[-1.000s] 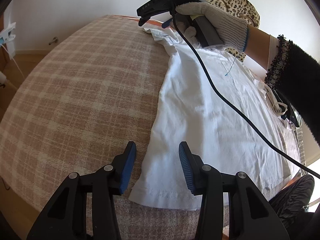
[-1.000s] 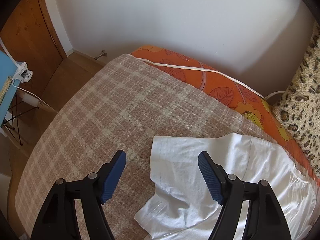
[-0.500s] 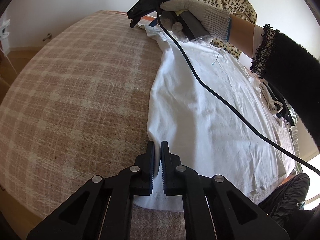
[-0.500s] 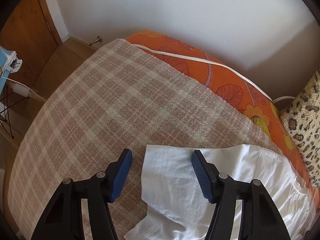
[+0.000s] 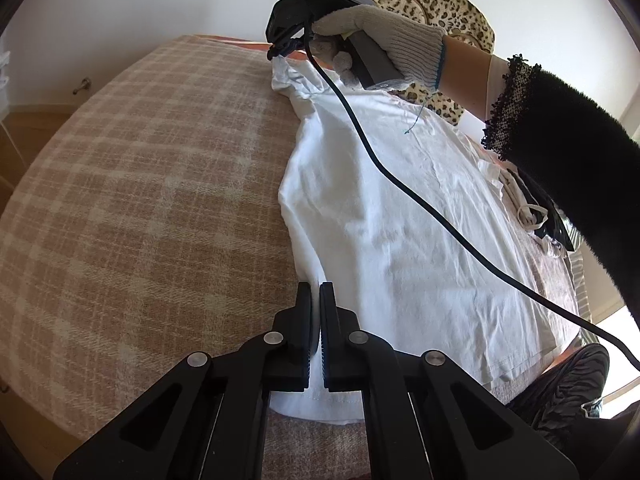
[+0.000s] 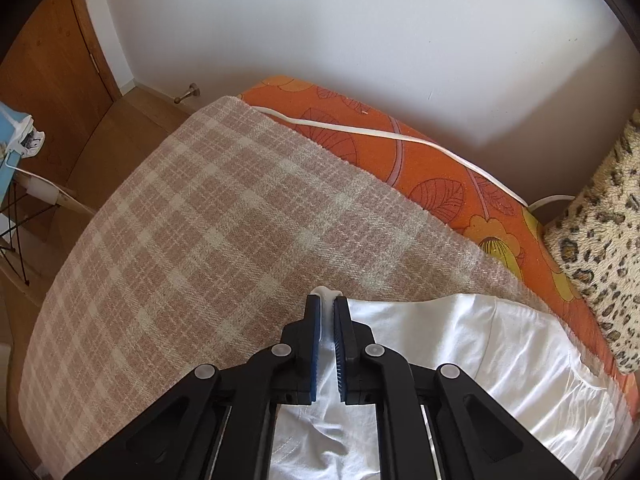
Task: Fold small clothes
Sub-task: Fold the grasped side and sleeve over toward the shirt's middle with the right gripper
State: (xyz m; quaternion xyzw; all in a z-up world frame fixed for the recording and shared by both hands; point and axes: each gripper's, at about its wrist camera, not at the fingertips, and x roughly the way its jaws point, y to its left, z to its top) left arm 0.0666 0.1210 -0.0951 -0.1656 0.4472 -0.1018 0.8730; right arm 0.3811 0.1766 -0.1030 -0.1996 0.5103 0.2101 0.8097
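Since a second ago, both tools have been pinched onto the white T-shirt (image 5: 400, 240): left tool (image 5: 315, 320) at the hem edge, right tool (image 6: 327, 332) at the sleeve; no fold has been made yet.

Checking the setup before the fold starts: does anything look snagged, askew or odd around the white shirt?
One oddity: the right claw's black cable trails across the white shirt, where a fold could catch it. A loose blue thread dangles from the glove. Otherwise the shirt lies fairly flat.
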